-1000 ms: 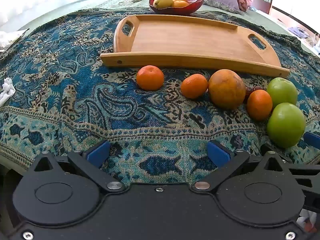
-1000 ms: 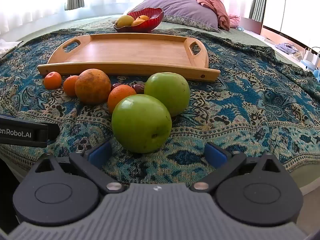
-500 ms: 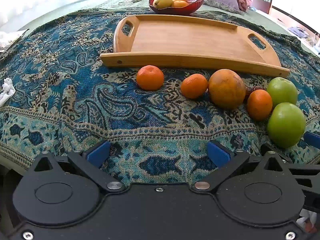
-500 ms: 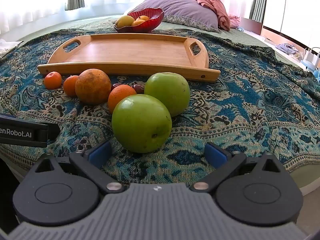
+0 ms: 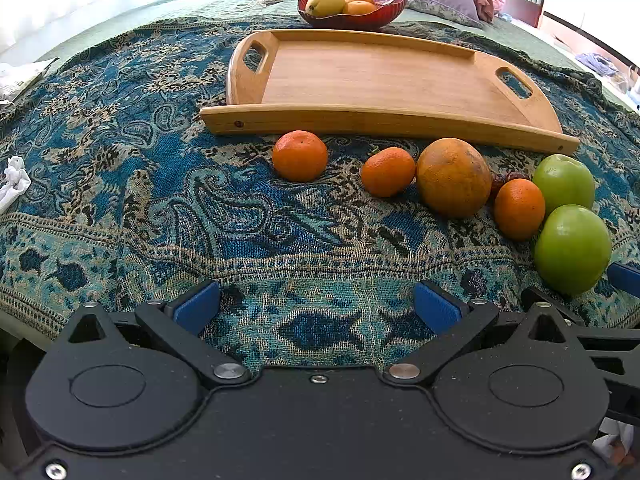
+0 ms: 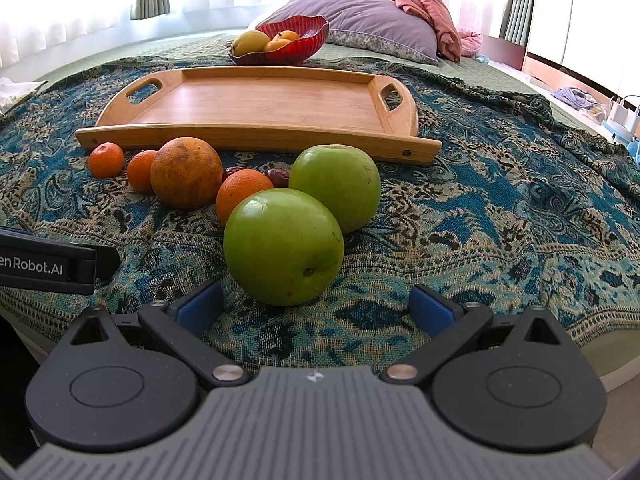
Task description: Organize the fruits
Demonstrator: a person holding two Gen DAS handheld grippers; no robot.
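Loose fruit lies on a blue patterned cloth (image 5: 160,208) in front of a wooden tray (image 5: 380,76), which holds nothing. There are two green apples (image 6: 283,247) (image 6: 336,186), a large orange (image 6: 186,172), three small tangerines (image 5: 300,155) (image 5: 387,171) (image 5: 518,208) and dark dates (image 6: 278,176). My left gripper (image 5: 316,308) is open and empty over the cloth's near edge. My right gripper (image 6: 316,304) is open, just short of the nearest green apple.
A red bowl (image 5: 354,4) with a yellow fruit and oranges sits behind the tray. A purple pillow (image 6: 360,20) lies further back. Crumpled white paper (image 5: 14,182) lies at the cloth's left. The bed's edge runs just below both grippers.
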